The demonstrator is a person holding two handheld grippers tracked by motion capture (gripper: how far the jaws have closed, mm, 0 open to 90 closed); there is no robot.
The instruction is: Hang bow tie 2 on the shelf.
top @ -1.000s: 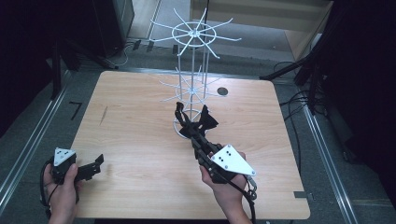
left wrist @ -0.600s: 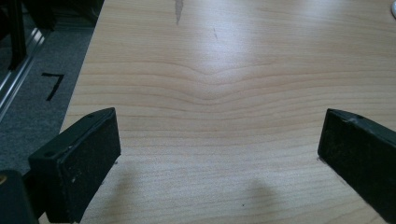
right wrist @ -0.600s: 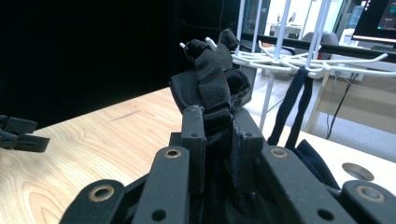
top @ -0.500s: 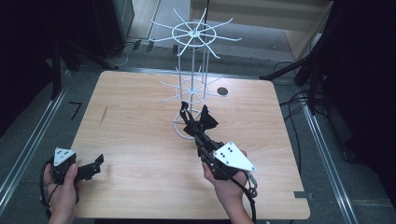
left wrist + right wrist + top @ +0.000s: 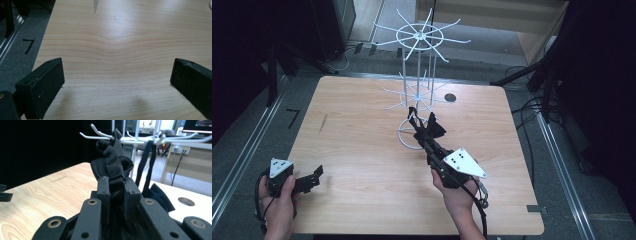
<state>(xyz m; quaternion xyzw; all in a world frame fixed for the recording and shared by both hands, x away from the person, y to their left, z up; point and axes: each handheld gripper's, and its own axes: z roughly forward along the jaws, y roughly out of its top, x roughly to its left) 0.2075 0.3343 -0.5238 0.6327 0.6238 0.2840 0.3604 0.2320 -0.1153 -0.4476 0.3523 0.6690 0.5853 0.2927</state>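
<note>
A white wire rack (image 5: 418, 65) with two tiers of hooks stands at the back middle of the wooden table (image 5: 362, 150). My right gripper (image 5: 426, 136) is shut on a black fabric piece (image 5: 428, 126), held just in front of the lower tier. In the right gripper view the jaws pinch the fabric (image 5: 112, 162) right below the hooks (image 5: 100, 137), and a black strap (image 5: 147, 162) hangs from a hook down to more fabric. My left gripper (image 5: 314, 175) stays open over bare wood at the front left, its pads (image 5: 43, 85) wide apart.
The rack's ring base (image 5: 407, 141) lies under the held fabric. A round hole (image 5: 450, 97) sits in the tabletop right of the rack. Metal rails (image 5: 242, 155) run along both sides of the table, with cables on the floor behind.
My right gripper has edged forward toward the rack with the black fabric in it. The left gripper has not moved.
</note>
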